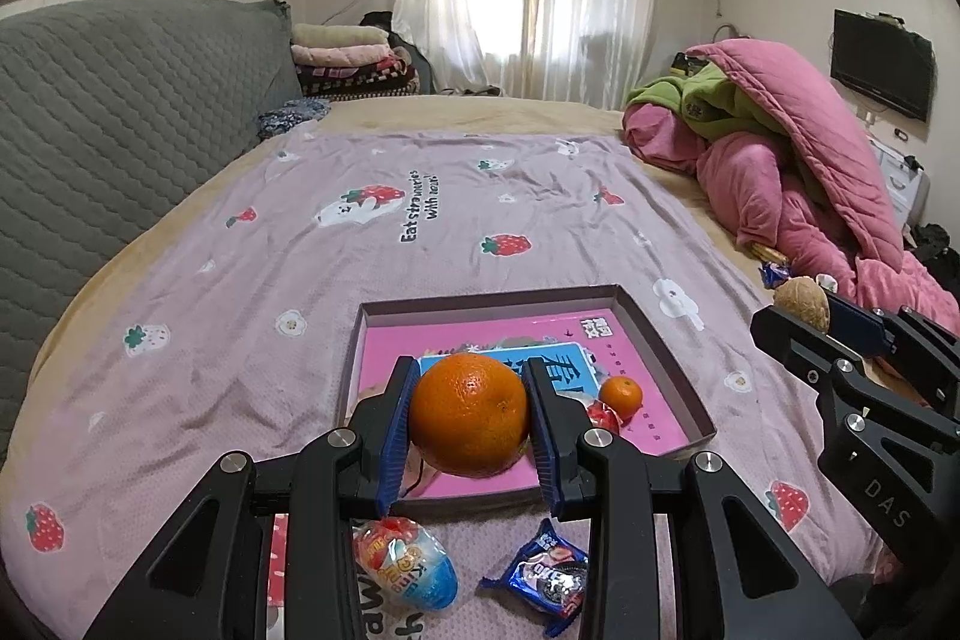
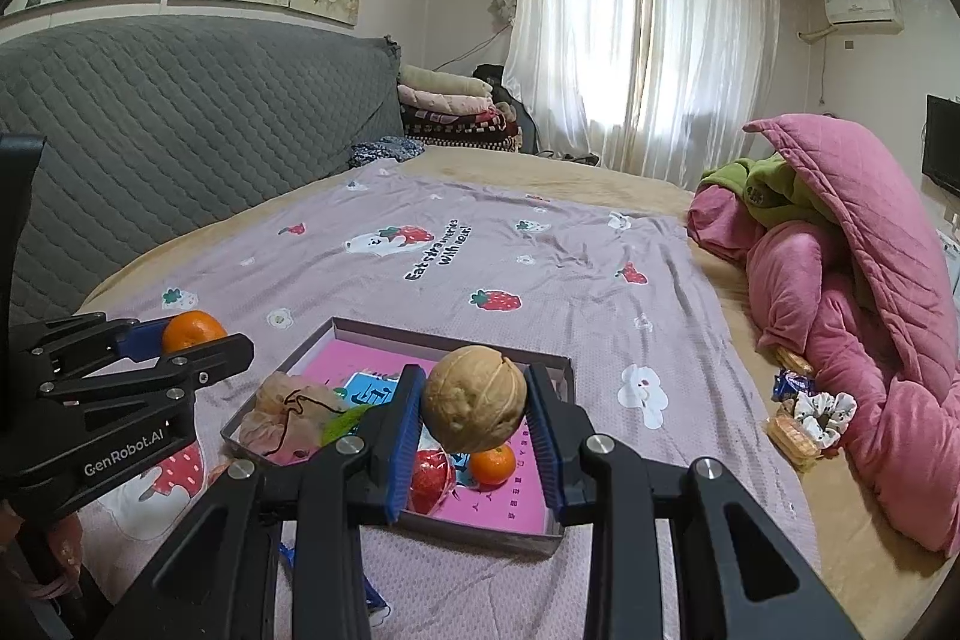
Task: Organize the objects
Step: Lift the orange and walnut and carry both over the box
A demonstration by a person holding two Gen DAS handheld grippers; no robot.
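**Orange and walnut held over the box**

While both tools hang above the bed [image 1: 180, 280], the left hand-held gripper [image 1: 471, 415] has its blue pads pressed on either side of a large orange [image 1: 469, 413], which sits lifted over the near part of a shallow box [image 1: 666, 340] with a pink lining. Inside that box lie a small tangerine [image 1: 621, 393] and a red wrapped sweet [image 1: 603, 415] just beside it. In front of the box, on the lilac strawberry-print sheet [image 1: 270, 232], rest a plastic-wrapped toy egg [image 1: 405, 562] and a blue cookie packet [image 1: 543, 577].

The right hand-held gripper [image 2: 474, 403] is closed on a walnut [image 2: 474, 399], clamped between its pads above the same box, over the tangerine and sweet. A crumpled pinkish bag [image 2: 288, 415] lies in the box's left corner. Off to the right, near a heap of pink bedding [image 2: 840, 340], a white scrunchie [image 2: 822, 412] and more snack packets [image 2: 792, 382] lie on the bed.
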